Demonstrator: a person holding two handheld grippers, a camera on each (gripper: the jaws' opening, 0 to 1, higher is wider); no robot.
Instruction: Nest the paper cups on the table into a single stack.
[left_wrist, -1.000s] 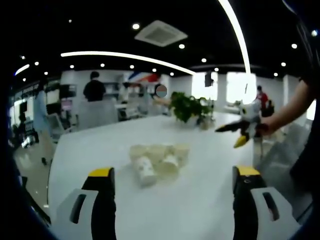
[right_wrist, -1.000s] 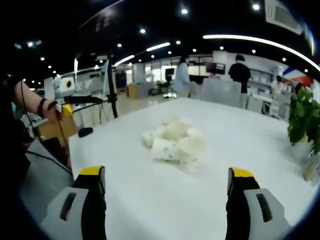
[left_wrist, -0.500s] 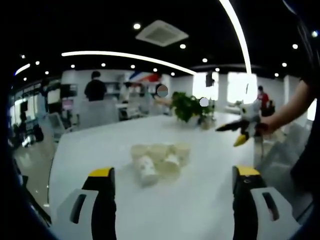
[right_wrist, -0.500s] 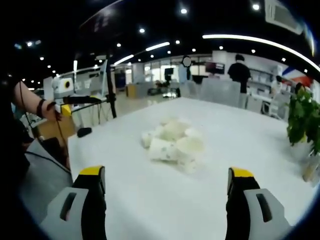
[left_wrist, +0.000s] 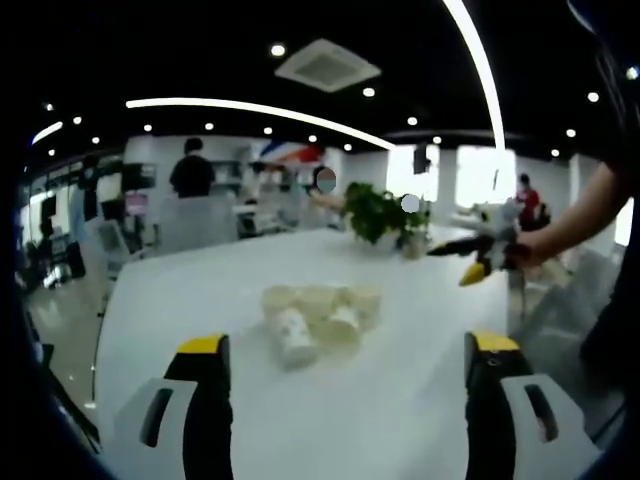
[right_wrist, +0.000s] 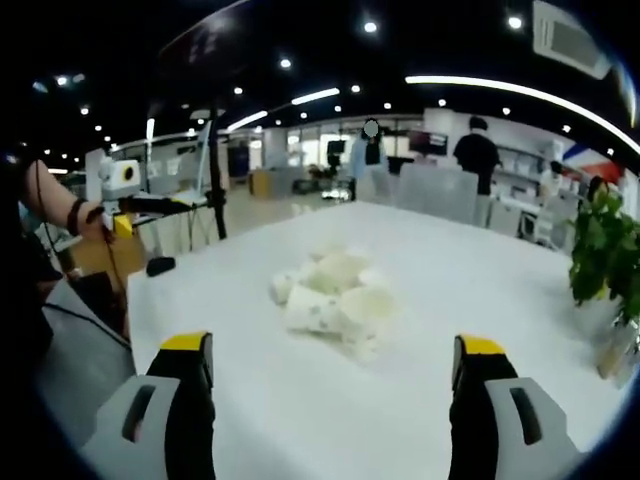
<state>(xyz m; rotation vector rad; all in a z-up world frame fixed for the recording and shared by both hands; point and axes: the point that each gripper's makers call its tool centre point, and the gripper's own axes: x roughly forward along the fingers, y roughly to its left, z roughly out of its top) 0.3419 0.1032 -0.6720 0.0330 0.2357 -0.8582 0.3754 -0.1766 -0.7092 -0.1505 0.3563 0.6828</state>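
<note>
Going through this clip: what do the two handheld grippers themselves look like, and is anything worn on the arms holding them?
Left gripper and right gripper match: two black jaws with yellow tips on light grey slotted housings. Seen from the other side, the right gripper has a pale body, as does the left gripper. A dark wristband circles the left arm.

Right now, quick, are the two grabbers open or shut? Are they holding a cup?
Left gripper: open, holding nothing; the paper cups lie ahead on the table.
Right gripper: open, holding nothing.
</note>
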